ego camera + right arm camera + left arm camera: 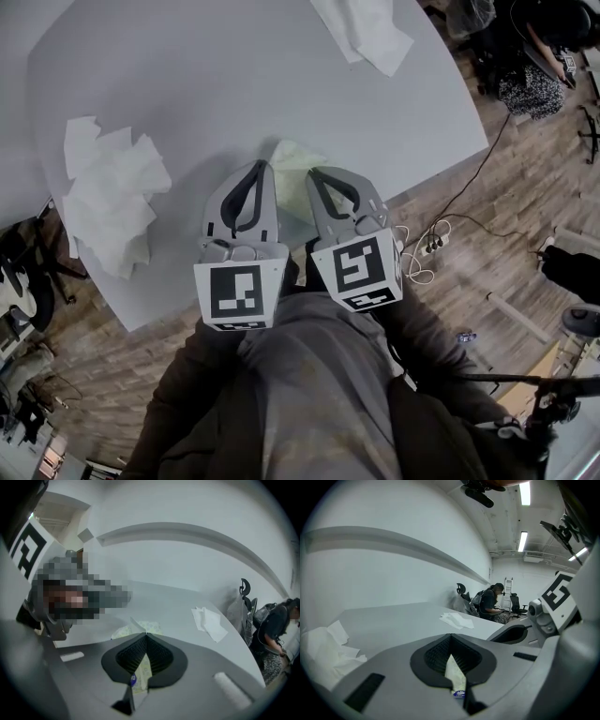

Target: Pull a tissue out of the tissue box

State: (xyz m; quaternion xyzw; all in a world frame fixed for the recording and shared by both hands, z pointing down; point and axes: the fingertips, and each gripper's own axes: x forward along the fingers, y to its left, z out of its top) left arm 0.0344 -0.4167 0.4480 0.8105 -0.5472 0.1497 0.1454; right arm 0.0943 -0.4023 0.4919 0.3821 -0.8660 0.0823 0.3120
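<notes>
A soft pale yellow-green tissue pack [292,173] lies near the front edge of the grey table [234,84]. My two grippers hover side by side over it. The left gripper [258,166] is just left of the pack, with its jaws closed tip to tip and nothing between them. The right gripper [314,172] is over the pack's right side and is also shut and empty. In the left gripper view the pack [455,674] shows through the gap behind the left gripper's [450,635] closed tips. In the right gripper view the pack [133,630] lies just beyond the right gripper's [146,634] tips, with a white tissue corner sticking up.
A heap of loose white tissues [108,202] lies on the table's left side, and a few more tissues [366,33] lie at the far edge. A cable and power strip [427,248] are on the wooden floor to the right. A person [490,603] sits far behind.
</notes>
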